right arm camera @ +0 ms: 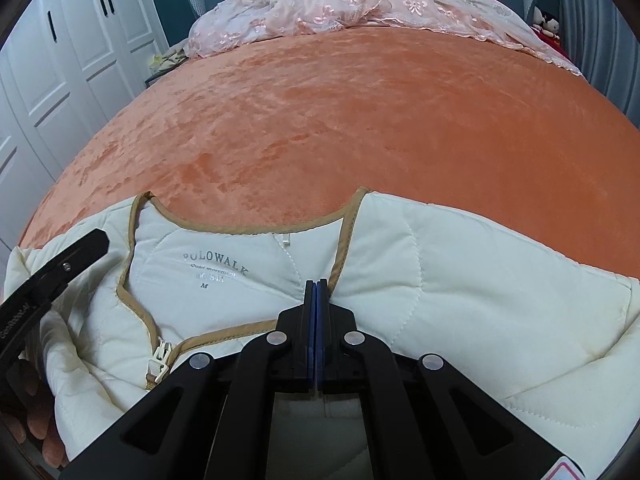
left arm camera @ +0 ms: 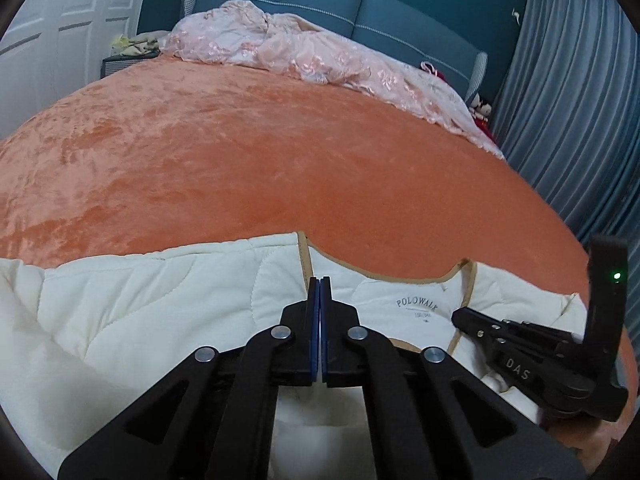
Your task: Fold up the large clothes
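Note:
A cream quilted jacket [left arm camera: 160,312] with tan neckline trim and a POLOWALK label lies on the near edge of the orange bed; it also shows in the right wrist view [right arm camera: 460,288]. My left gripper [left arm camera: 319,280] is shut, its tips at the left shoulder edge by the collar trim. My right gripper [right arm camera: 316,282] is shut, its tips at the right collar trim. Whether either pinches fabric cannot be seen. The right gripper appears in the left wrist view [left arm camera: 456,314], and the left gripper in the right wrist view [right arm camera: 102,236]. The zipper pull [right arm camera: 160,360] sits below the neckline.
The orange velvet bedspread [left arm camera: 280,152] stretches ahead. A crumpled pink lace cover [left arm camera: 304,52] lies by the blue headboard [left arm camera: 400,12]. White wardrobe doors [right arm camera: 60,60] stand left, grey curtains [left arm camera: 580,100] right. Plush toys [right arm camera: 546,22] sit at the far right corner.

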A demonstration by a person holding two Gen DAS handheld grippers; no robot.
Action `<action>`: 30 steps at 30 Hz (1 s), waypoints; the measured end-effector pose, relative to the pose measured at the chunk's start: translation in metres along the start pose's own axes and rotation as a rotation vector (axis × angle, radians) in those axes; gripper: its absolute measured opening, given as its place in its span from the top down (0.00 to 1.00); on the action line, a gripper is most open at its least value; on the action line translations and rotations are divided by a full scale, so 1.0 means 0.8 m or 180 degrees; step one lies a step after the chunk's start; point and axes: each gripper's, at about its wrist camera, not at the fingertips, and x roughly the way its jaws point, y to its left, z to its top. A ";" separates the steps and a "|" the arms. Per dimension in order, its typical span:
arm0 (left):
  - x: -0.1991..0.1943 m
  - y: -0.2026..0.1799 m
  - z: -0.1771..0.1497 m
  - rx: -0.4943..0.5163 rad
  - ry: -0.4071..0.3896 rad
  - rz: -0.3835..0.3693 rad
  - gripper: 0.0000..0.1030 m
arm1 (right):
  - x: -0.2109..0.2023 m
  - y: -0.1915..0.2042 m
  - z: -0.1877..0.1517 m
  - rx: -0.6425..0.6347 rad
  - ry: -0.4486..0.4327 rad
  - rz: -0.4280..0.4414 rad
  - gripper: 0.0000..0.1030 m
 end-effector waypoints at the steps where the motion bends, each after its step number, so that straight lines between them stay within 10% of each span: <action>1: -0.004 0.002 0.001 -0.0044 -0.0034 -0.0003 1.00 | 0.000 0.000 0.000 0.0011 -0.0004 0.0011 1.00; 9: -0.050 0.010 0.026 -0.0298 0.0094 0.0506 1.00 | -0.046 -0.009 0.005 0.0191 -0.0160 -0.0087 1.00; 12: -0.127 0.002 0.022 -0.0098 0.0115 0.0384 1.00 | -0.143 -0.023 -0.018 0.0396 -0.0536 0.0109 0.82; 15: -0.206 0.007 -0.012 0.0084 0.0348 0.0355 0.65 | -0.238 -0.046 -0.076 0.0478 -0.0602 0.0187 0.49; 17: -0.260 0.019 -0.051 0.0019 0.0563 0.0342 0.20 | -0.298 -0.069 -0.133 0.0536 -0.0560 0.0120 0.33; 25: -0.429 0.110 -0.225 -0.0921 0.1107 0.0483 0.10 | -0.437 -0.162 -0.372 0.0931 0.0207 -0.0245 0.25; 30: -0.449 0.126 -0.280 -0.1378 0.1134 0.0379 0.11 | -0.441 -0.179 -0.447 0.1466 0.0394 0.0006 0.25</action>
